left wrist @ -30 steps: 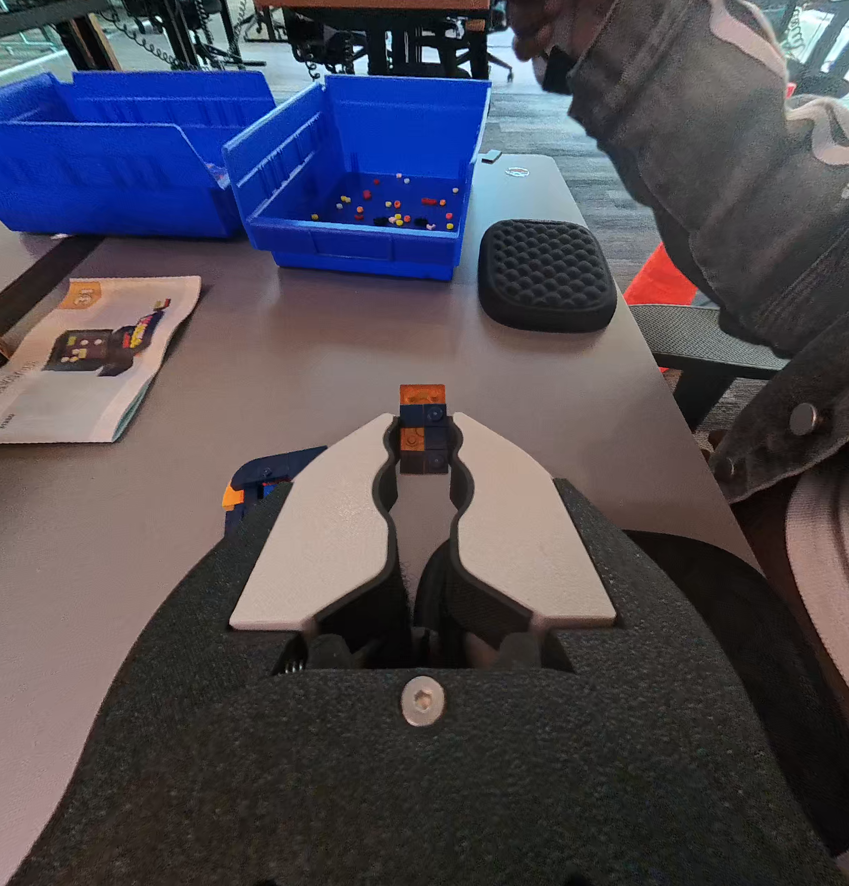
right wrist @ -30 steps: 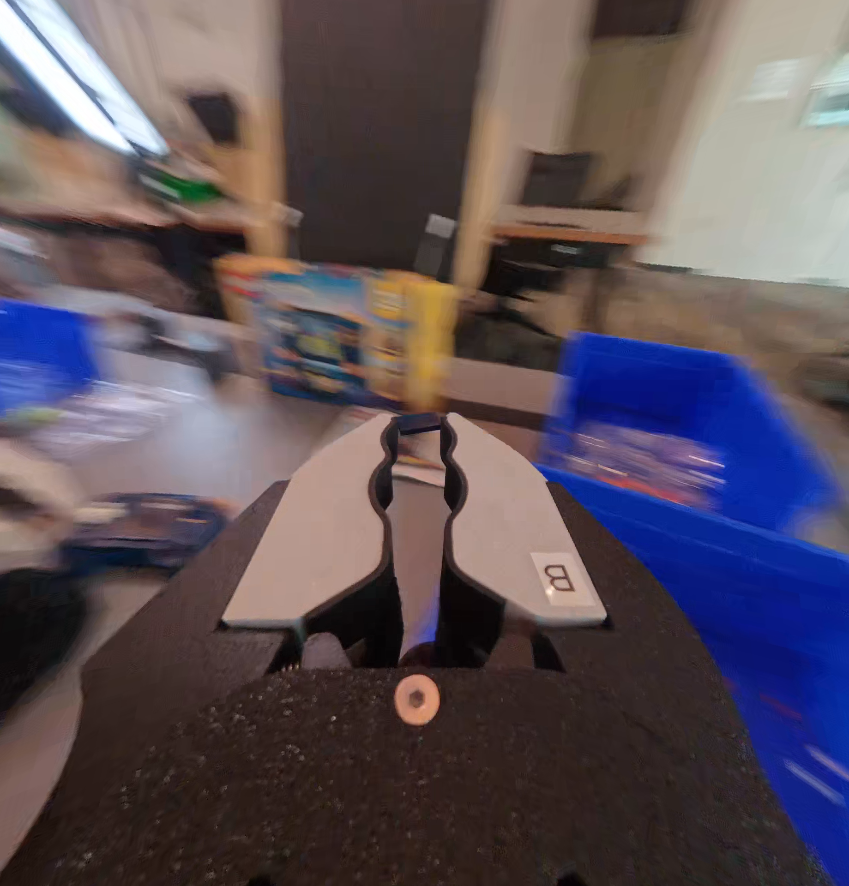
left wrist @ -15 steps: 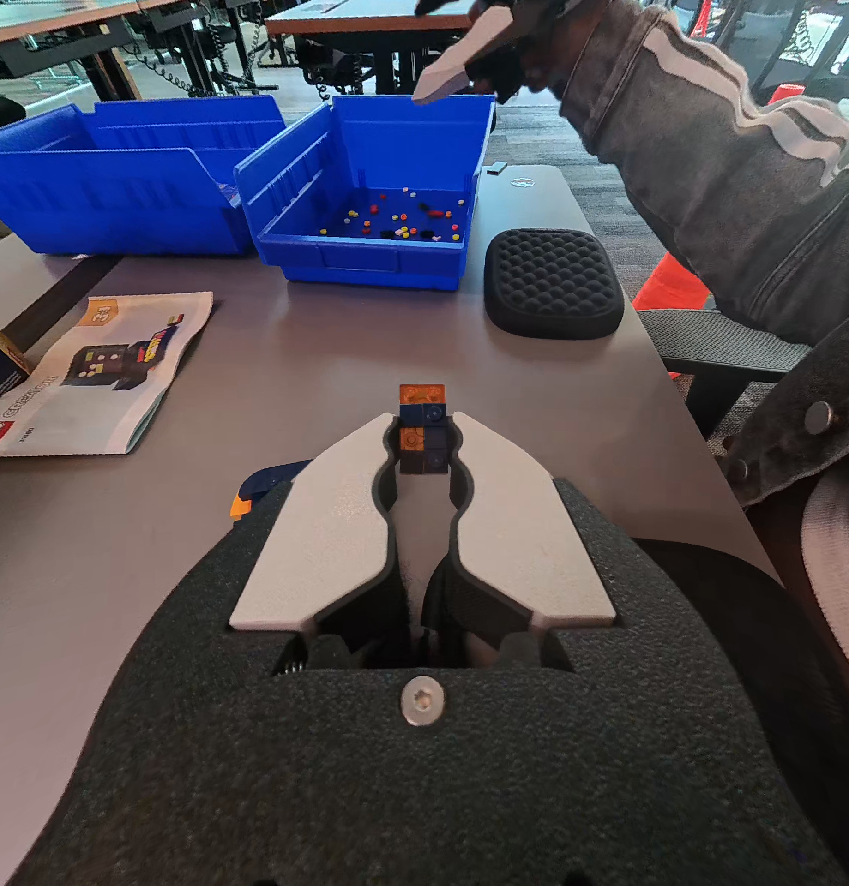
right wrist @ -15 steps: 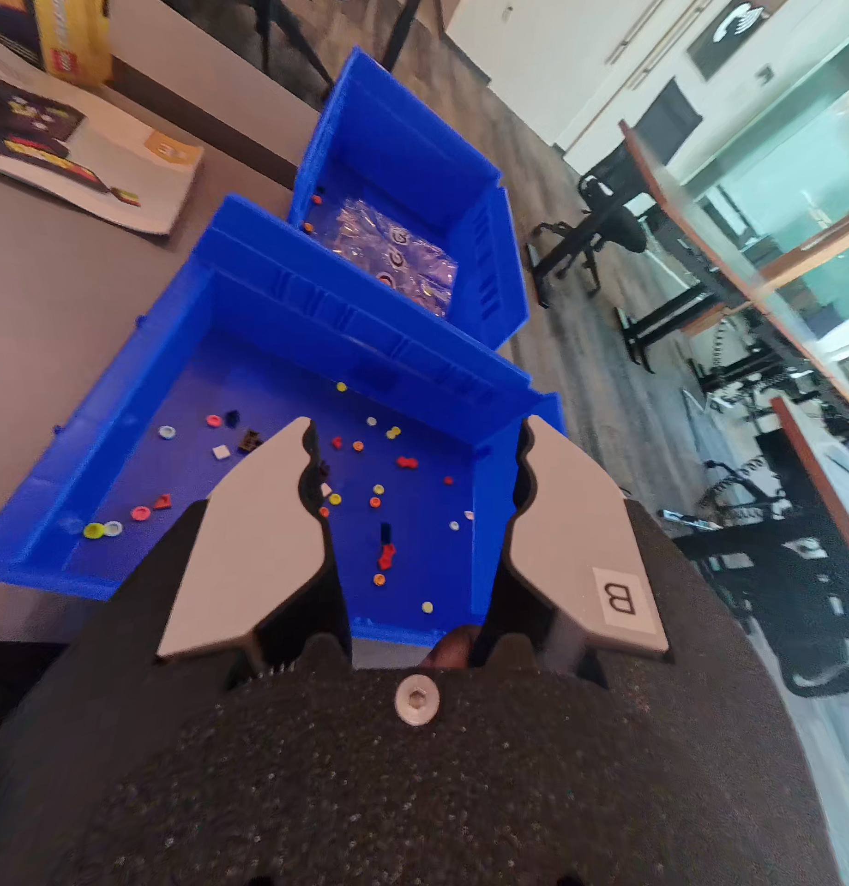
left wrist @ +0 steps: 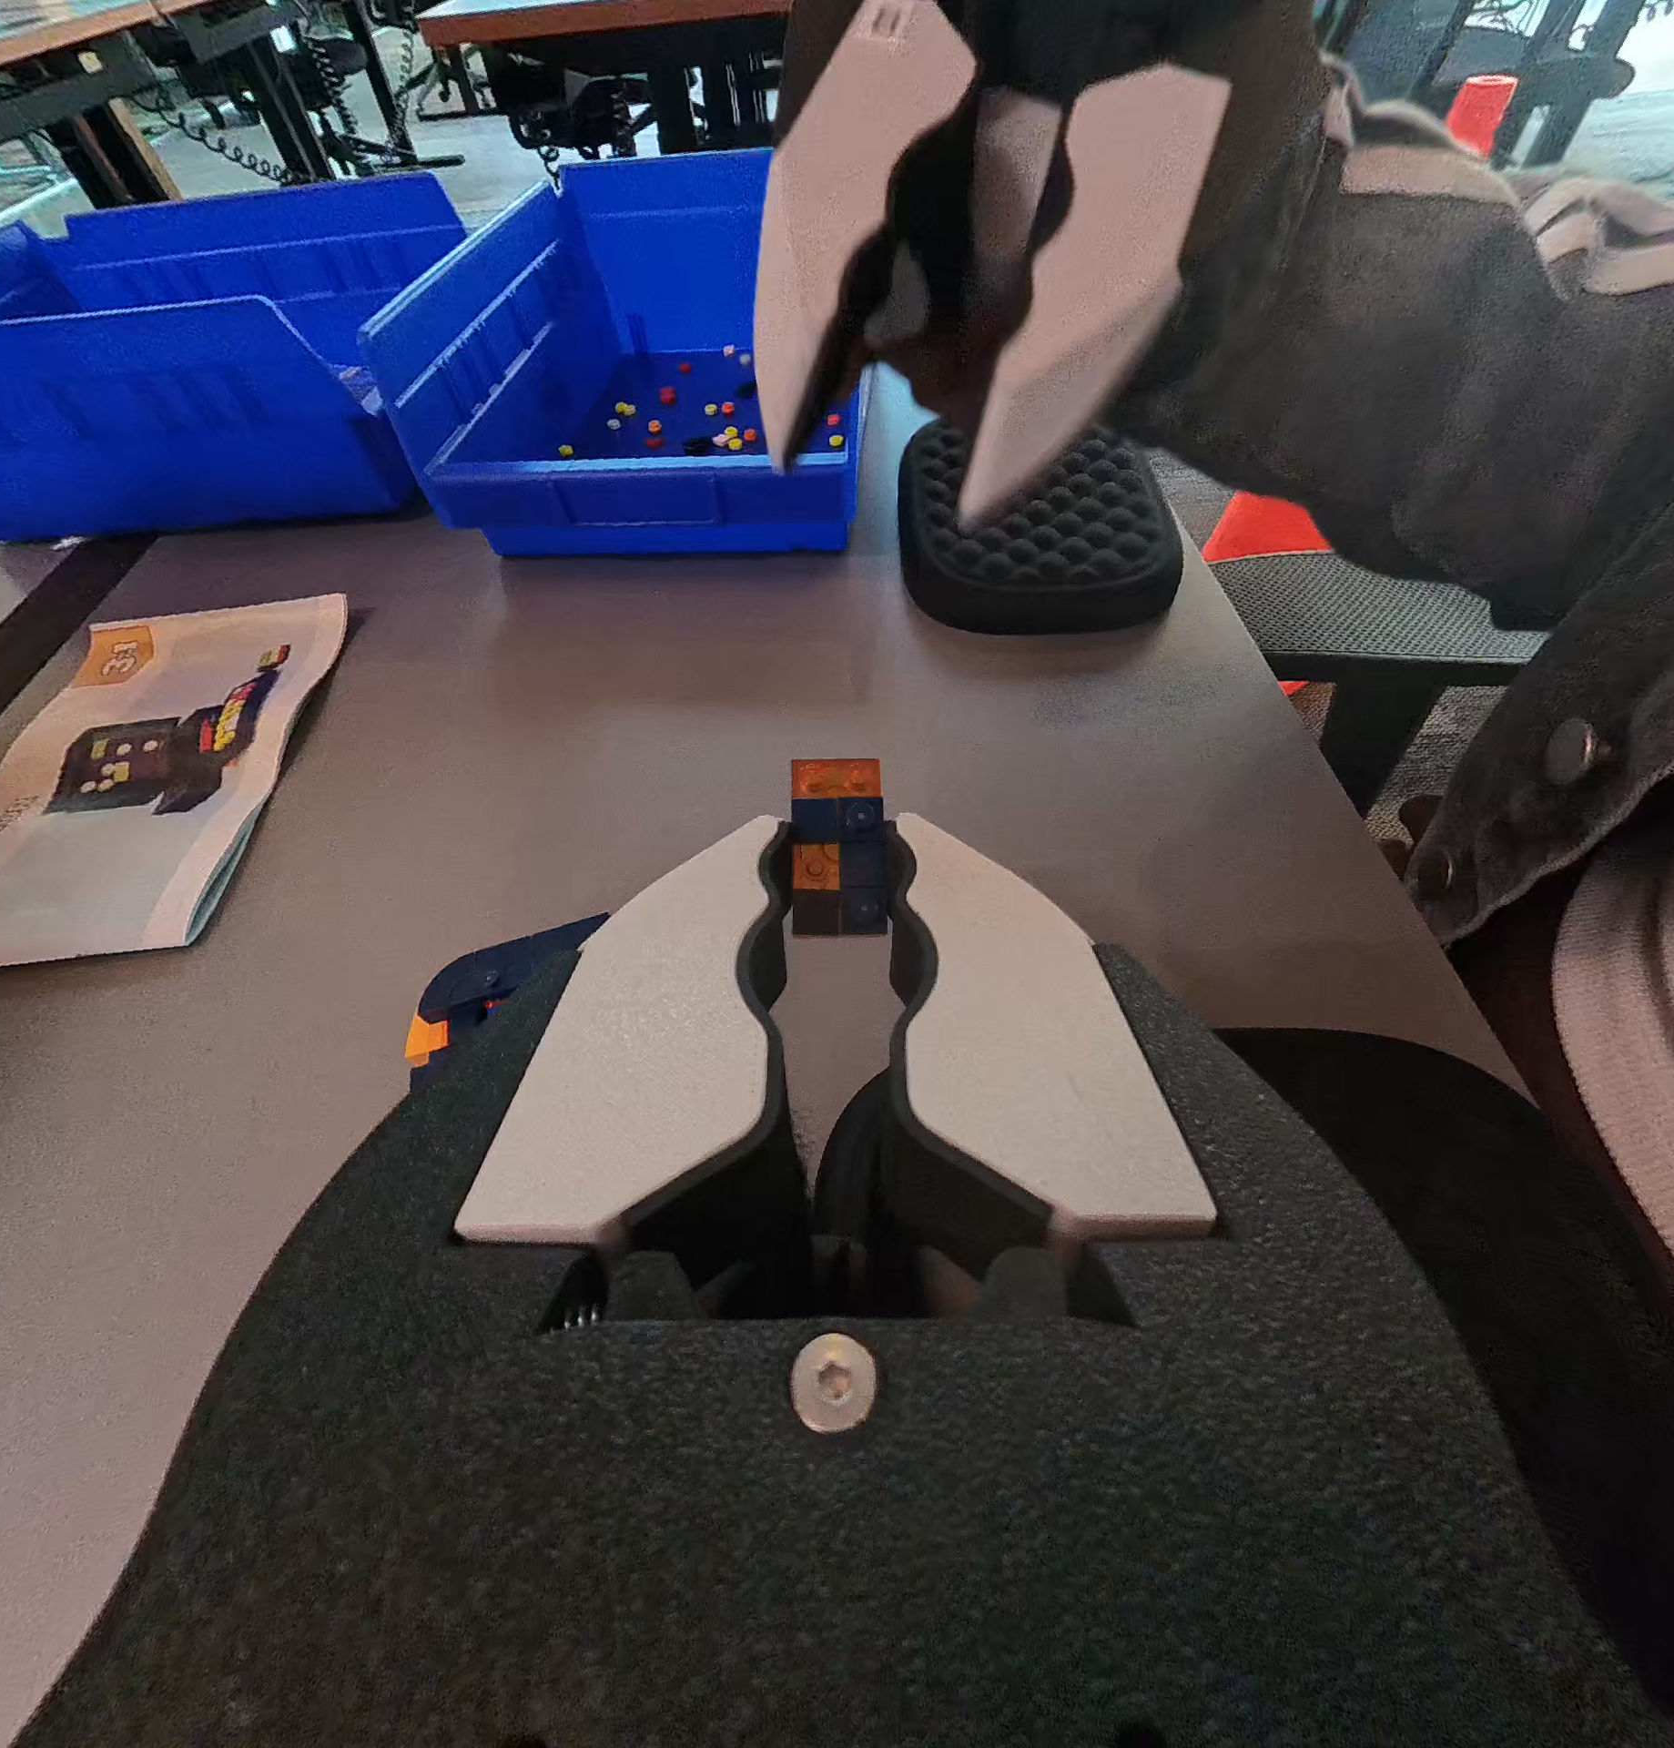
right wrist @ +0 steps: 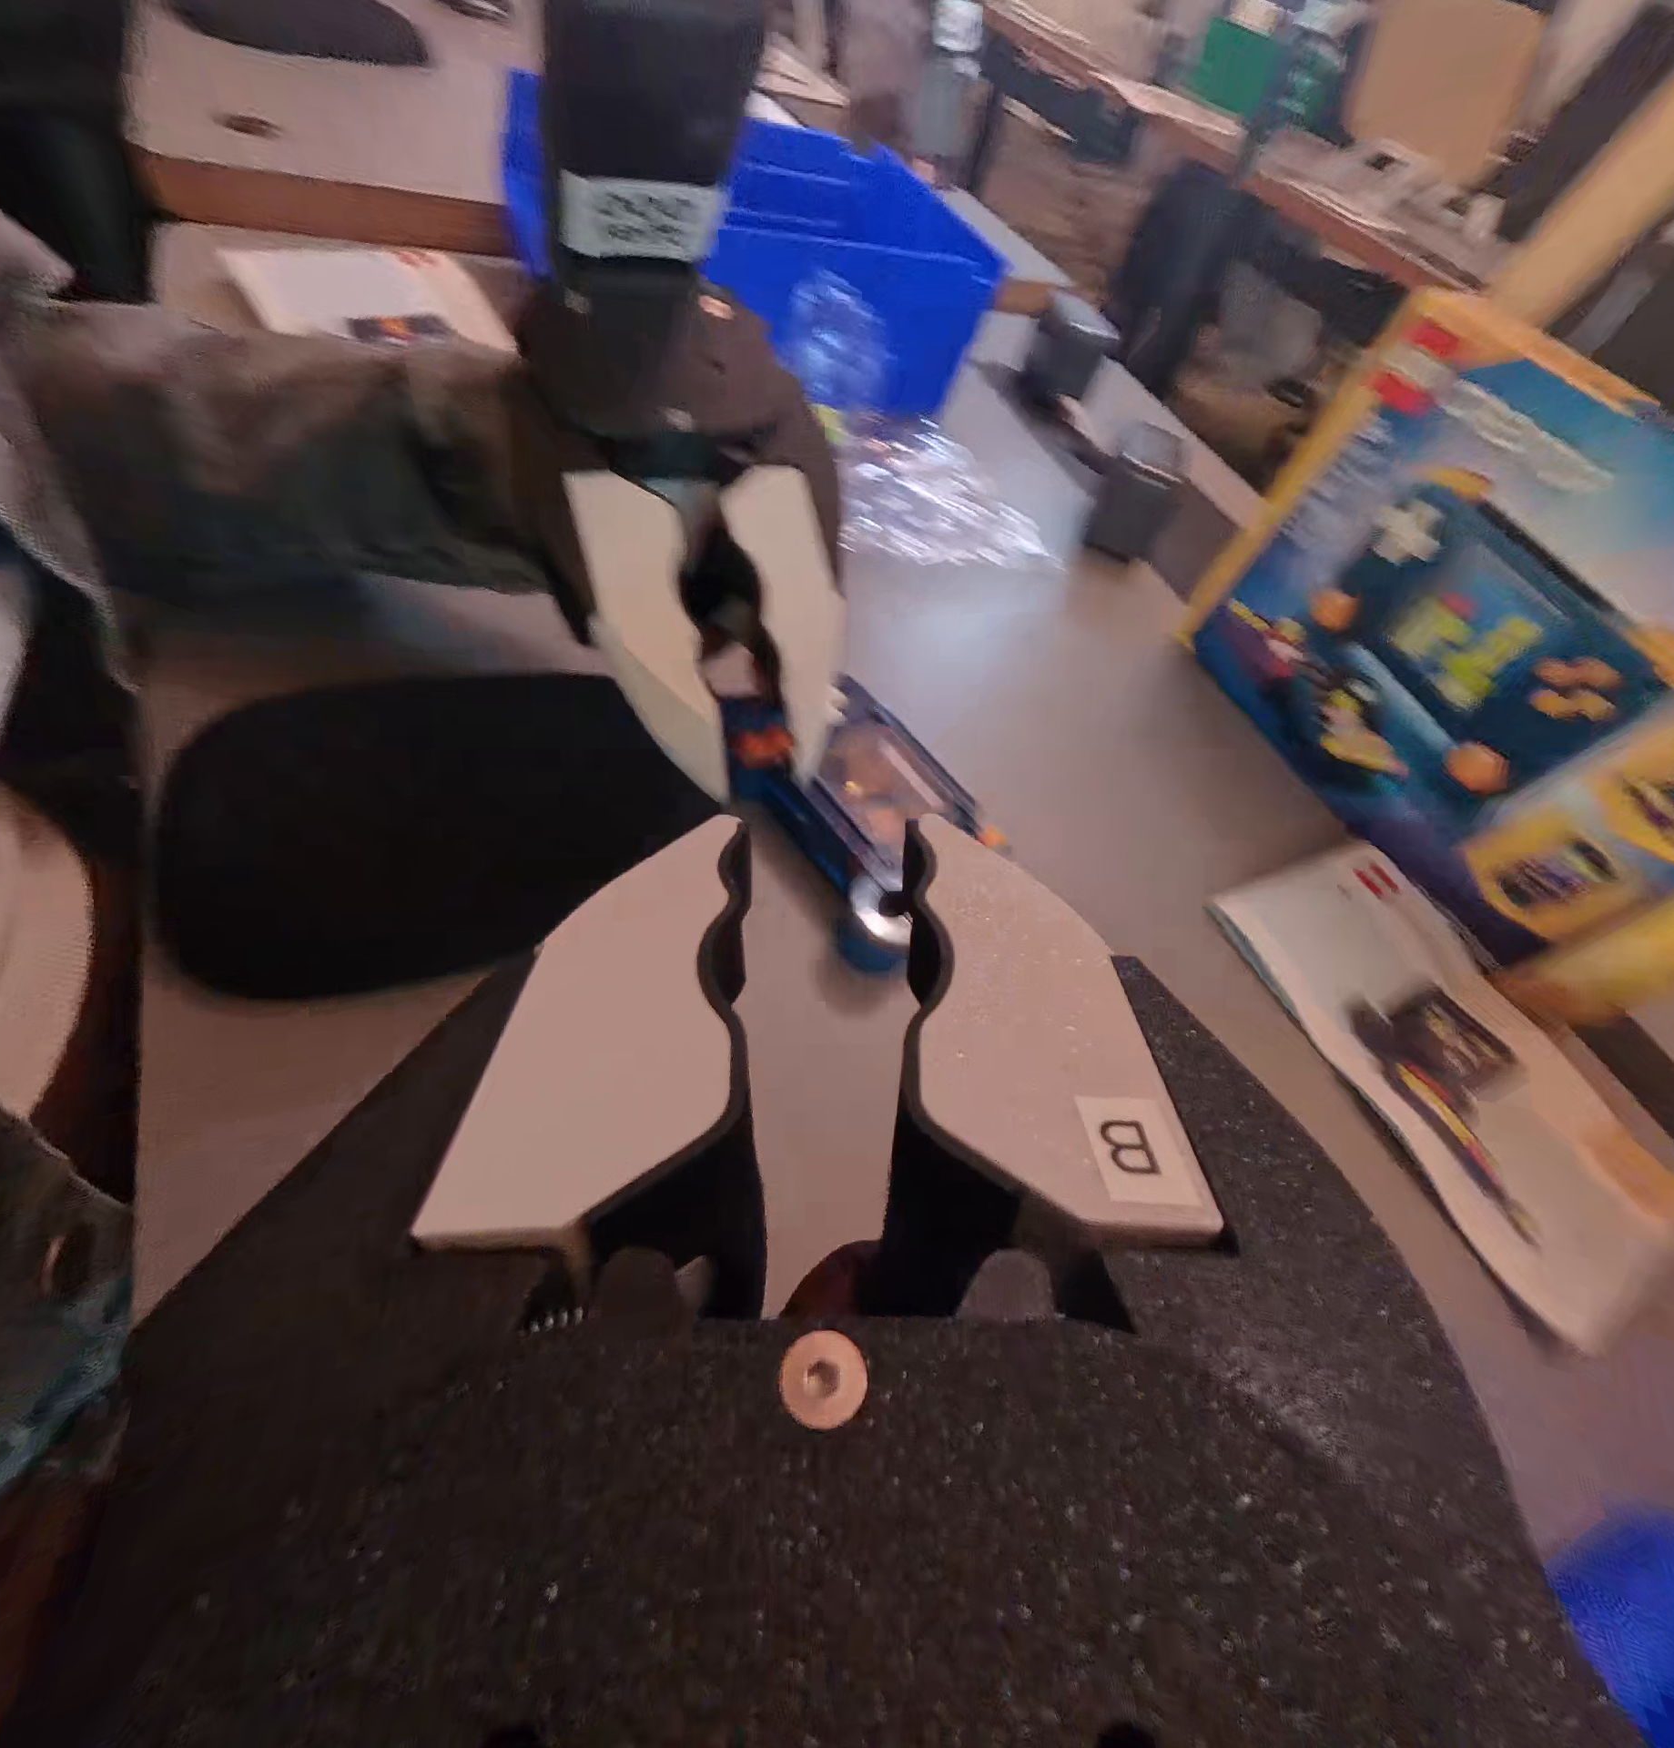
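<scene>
My left gripper (left wrist: 837,832) is shut on a small stack of orange, dark blue and black bricks (left wrist: 837,851) and holds it just above the grey table (left wrist: 625,719). My right gripper (right wrist: 823,828) is open and empty. In the left wrist view it (left wrist: 875,487) hangs in the air ahead, tips pointing down towards me. In the blurred right wrist view the left gripper (right wrist: 762,771) faces me, over a long blue brick build (right wrist: 871,842) lying on the table. Part of that build (left wrist: 473,988) shows beside my left gripper.
Two blue bins stand at the back; the nearer one (left wrist: 625,511) holds several tiny loose pieces. A black padded rest (left wrist: 1041,558) lies beside it. A booklet (left wrist: 133,776) lies on the left. A colourful box (right wrist: 1438,624) stands nearby. A person's sleeve (left wrist: 1429,378) is on the right. The gap from one gripper's tips to the other's is roughly 7 cm.
The right gripper, shut on a small blue piece a second ago, opened wide over the bin, then swung back to face the left gripper, jaws narrower. The left gripper kept its stack almost still.
</scene>
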A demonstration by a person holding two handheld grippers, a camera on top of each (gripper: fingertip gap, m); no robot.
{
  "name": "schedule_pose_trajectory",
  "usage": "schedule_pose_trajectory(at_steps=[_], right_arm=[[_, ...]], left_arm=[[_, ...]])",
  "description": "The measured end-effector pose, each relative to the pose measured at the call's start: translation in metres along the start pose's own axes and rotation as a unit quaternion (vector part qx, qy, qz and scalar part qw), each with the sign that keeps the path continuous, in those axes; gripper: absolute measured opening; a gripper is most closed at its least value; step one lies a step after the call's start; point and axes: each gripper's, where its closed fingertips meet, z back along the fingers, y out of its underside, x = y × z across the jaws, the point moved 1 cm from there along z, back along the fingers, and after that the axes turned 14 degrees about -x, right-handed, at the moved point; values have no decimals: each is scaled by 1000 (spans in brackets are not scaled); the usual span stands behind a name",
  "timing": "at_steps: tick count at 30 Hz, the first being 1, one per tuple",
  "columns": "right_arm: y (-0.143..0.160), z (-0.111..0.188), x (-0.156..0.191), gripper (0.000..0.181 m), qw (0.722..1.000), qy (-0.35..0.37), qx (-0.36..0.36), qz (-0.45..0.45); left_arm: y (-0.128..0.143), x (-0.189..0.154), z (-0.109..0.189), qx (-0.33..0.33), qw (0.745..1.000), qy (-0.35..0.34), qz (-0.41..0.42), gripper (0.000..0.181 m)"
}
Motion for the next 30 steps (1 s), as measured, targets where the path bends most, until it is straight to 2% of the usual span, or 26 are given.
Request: schedule_pose_trajectory(at_steps=[3,7,11,13,16,19,21,30], right_arm=[[4,-36,19,29,998,-57,3,4],[13,-54,23,24,996,-87,12,-11],[17,-51,22,10,995,-92,18,-19],[13,-49,22,0,995,-93,-11,-30],[10,-45,21,0,994,-83,-52,-49],[9,-42,21,20,991,-79,-74,-74],[12,-42,22,23,992,-82,-61,-73],[23,-44,27,18,993,-113,9,-30]], left_arm=[[-1,-3,0,-3,1000,8,-3,17],[-3,-4,1,-1,1000,10,-14,17],[-5,-5,2,-6,1000,13,-17,17],[-8,-5,3,-18,1000,14,-13,17],[-13,-7,4,-33,999,21,-4,16],[-10,-5,5,-25,999,19,-12,16],[-11,-8,4,-30,999,26,-8,16],[-7,-12,2,-17,999,38,-14,16]])
